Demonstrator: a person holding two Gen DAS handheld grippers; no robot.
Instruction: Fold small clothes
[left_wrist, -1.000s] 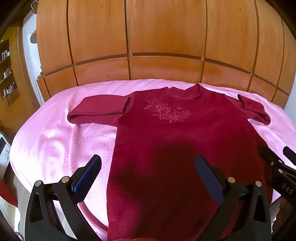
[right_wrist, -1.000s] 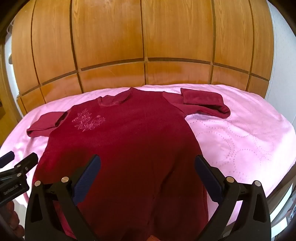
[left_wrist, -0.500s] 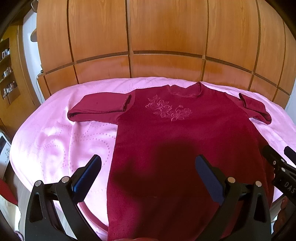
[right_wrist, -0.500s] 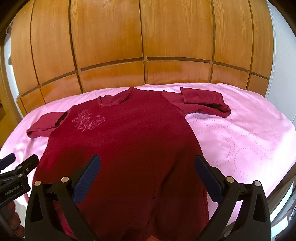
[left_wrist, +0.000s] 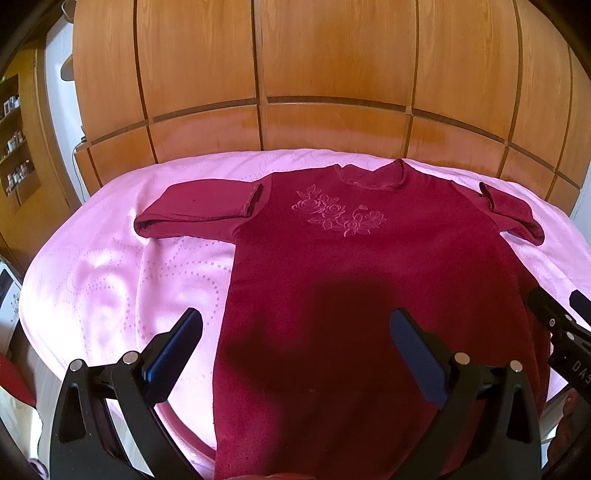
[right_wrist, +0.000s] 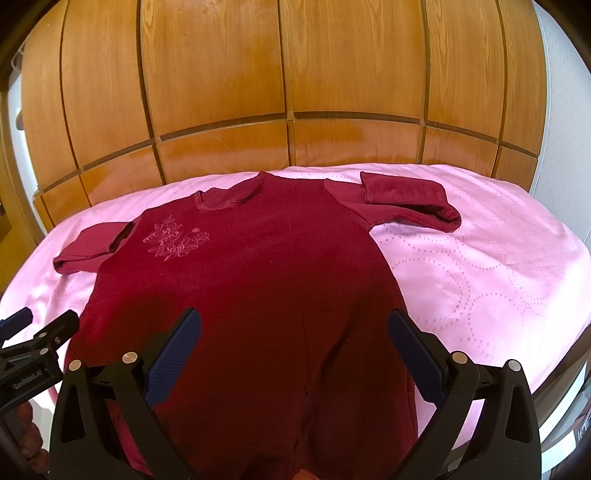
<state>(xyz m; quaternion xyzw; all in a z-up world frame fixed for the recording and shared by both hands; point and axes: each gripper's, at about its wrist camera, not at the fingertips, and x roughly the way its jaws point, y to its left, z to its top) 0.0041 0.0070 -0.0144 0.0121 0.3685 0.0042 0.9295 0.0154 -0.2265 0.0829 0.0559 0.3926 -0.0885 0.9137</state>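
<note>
A dark red sweater (left_wrist: 369, 277) with an embroidered flower motif (left_wrist: 340, 216) lies flat, front up, on a pink bedspread (left_wrist: 110, 280). Both sleeves are folded back, the left one (left_wrist: 199, 210) and the right one (right_wrist: 406, 201). The sweater also shows in the right wrist view (right_wrist: 277, 277). My left gripper (left_wrist: 295, 328) is open and empty above the sweater's lower left part. My right gripper (right_wrist: 295, 328) is open and empty above the lower right part. Each gripper shows at the edge of the other's view, the right gripper (left_wrist: 561, 325) and the left gripper (right_wrist: 40, 328).
A wooden panelled wall (left_wrist: 295, 81) stands behind the bed. A wooden shelf unit (left_wrist: 18, 140) stands at the far left. The bed's near edge (right_wrist: 554, 376) drops off at the lower right. Bare pink bedspread (right_wrist: 498, 266) lies on both sides of the sweater.
Both grippers have lifted or tilted slightly, so the sweater sits a little lower in each view. The sweater has not moved. Both grippers stay open.
</note>
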